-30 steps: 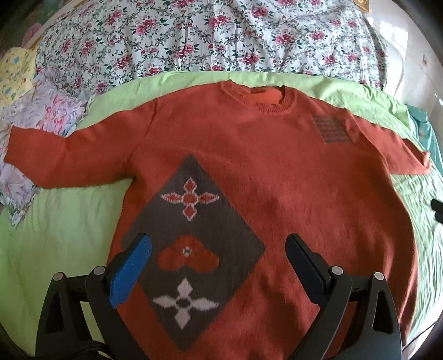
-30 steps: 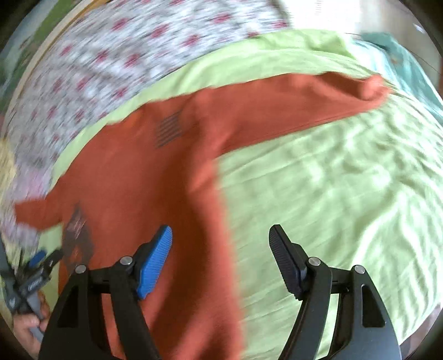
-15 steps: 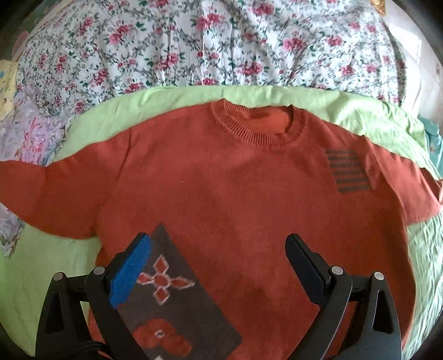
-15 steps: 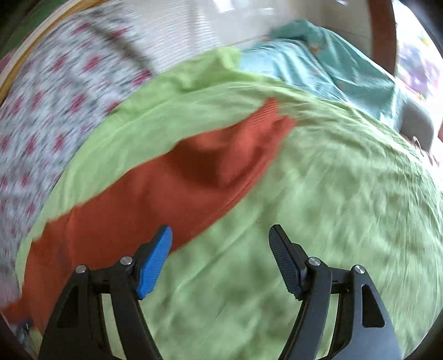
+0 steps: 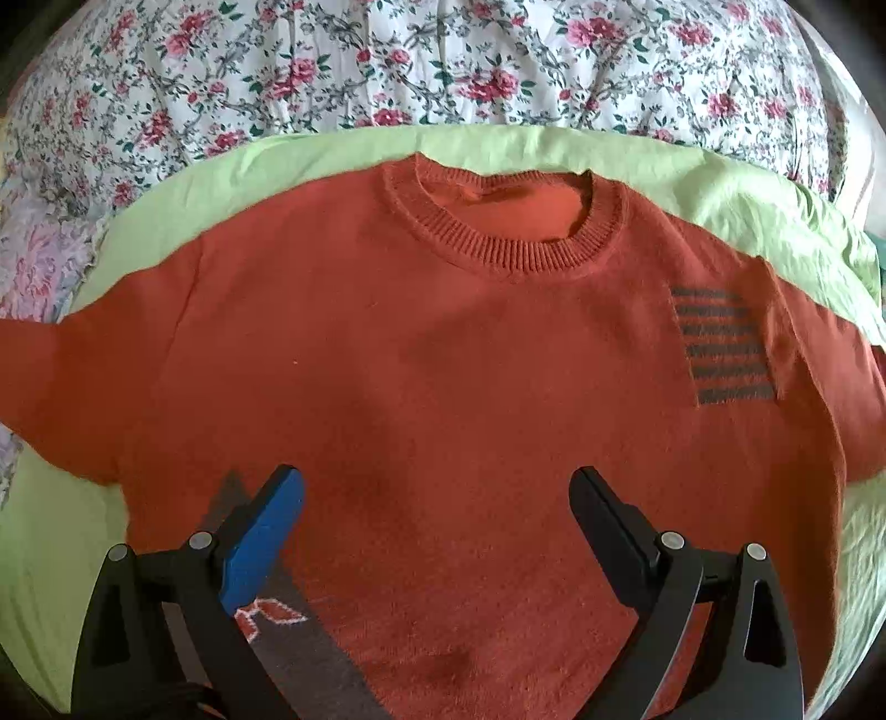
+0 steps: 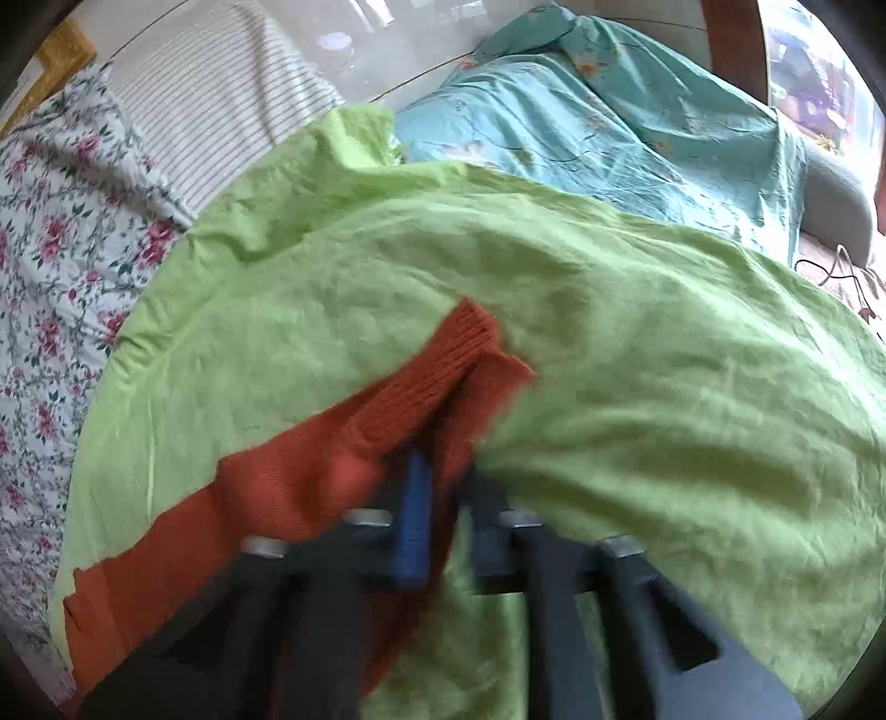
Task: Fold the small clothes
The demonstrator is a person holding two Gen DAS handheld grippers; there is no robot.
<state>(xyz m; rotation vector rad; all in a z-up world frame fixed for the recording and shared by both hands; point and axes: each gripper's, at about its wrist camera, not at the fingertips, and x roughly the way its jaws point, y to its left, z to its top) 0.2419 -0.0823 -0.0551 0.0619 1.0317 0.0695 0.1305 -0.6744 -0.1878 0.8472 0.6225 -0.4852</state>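
Observation:
An orange knit sweater point(image 5: 443, 343) lies flat, front up, on a light green sheet point(image 5: 747, 205), its collar point(image 5: 504, 243) toward the far side. My left gripper point(image 5: 437, 487) hovers open over the chest with nothing between its fingers. In the right wrist view the sweater's sleeve point(image 6: 310, 476) stretches across the green sheet point(image 6: 664, 343). My right gripper point(image 6: 448, 498) is closing its jaws on the ribbed cuff point(image 6: 470, 338) end of that sleeve. The orange knit is pinched between the blue and black pads, and the gripper itself is blurred.
A floral quilt point(image 5: 443, 61) lies beyond the collar. In the right wrist view, teal bedding point(image 6: 609, 122) and striped fabric point(image 6: 221, 105) sit past the sheet's far edge, with a wooden post point(image 6: 731, 44) at the top right.
The left gripper moved up the sweater from the diamond pattern toward the collar. The right gripper swung out along the sleeve and went from wide open to shut on the cuff end.

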